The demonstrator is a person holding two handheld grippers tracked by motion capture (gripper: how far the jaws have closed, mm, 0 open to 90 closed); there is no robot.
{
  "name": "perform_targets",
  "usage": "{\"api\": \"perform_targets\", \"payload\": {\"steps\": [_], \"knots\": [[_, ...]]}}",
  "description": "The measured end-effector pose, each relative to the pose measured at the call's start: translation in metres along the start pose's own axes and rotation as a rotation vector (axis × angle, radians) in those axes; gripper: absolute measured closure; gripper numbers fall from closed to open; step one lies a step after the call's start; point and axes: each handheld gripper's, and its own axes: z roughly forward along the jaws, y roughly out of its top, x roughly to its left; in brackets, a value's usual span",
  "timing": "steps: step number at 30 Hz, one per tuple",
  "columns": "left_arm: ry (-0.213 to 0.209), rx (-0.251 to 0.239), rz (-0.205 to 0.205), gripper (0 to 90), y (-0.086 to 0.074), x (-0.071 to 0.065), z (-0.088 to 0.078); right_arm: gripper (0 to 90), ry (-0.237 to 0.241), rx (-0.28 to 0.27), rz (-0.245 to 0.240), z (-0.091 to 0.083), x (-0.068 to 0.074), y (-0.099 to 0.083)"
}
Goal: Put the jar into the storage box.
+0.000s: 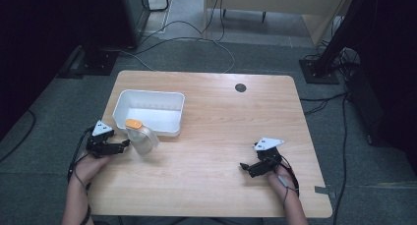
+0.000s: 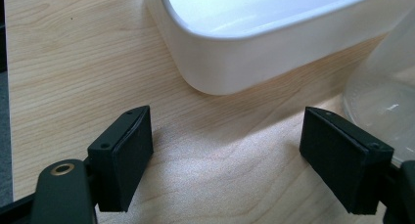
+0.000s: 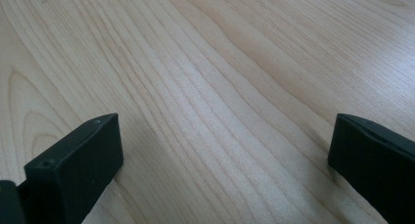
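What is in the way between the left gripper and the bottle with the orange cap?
Nothing visible. The left gripper sits beside the bottle with jaws open, only bare table between them.

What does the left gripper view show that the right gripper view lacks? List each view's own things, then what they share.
Left gripper view alone: a corner of the white tub and, at the right edge, the clear base of the plastic jar, just beyond the left gripper, whose jaws stand apart with nothing between them.
Right gripper view alone: the right gripper, jaws wide apart over bare wood, nothing between them.
Both: the light wooden table and a pair of black padded jaws rising from the bottom.
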Motion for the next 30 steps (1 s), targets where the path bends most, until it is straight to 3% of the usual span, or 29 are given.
{"api": "perform_targets", "payload": {"steps": [15,17,20,24,27,30], "knots": [[0.003,0.004,-0.005,20.2,-0.001,-0.001,-0.002,0.0,0.000,0.000,0.000,0.000,0.000,0.000],[0.003,0.041,-0.005,20.2,0.002,-0.003,-0.003,0.0,0.000,0.000,0.000,0.000,0.000,0.000],[0.003,0.047,-0.007,20.2,0.003,-0.003,-0.003,0.0,0.000,0.000,0.000,0.000,0.000,0.000],[-0.027,0.058,-0.047,20.3,0.005,-0.001,-0.006,0.0,0.000,0.000,0.000,0.000,0.000,0.000],[-0.022,0.062,-0.047,20.3,0.007,-0.001,-0.010,0.0,0.000,0.000,0.000,0.000,0.000,0.000],[-0.010,0.070,-0.022,20.3,0.011,-0.003,-0.017,0.0,0.000,0.000,0.000,0.000,0.000,0.000]]}}
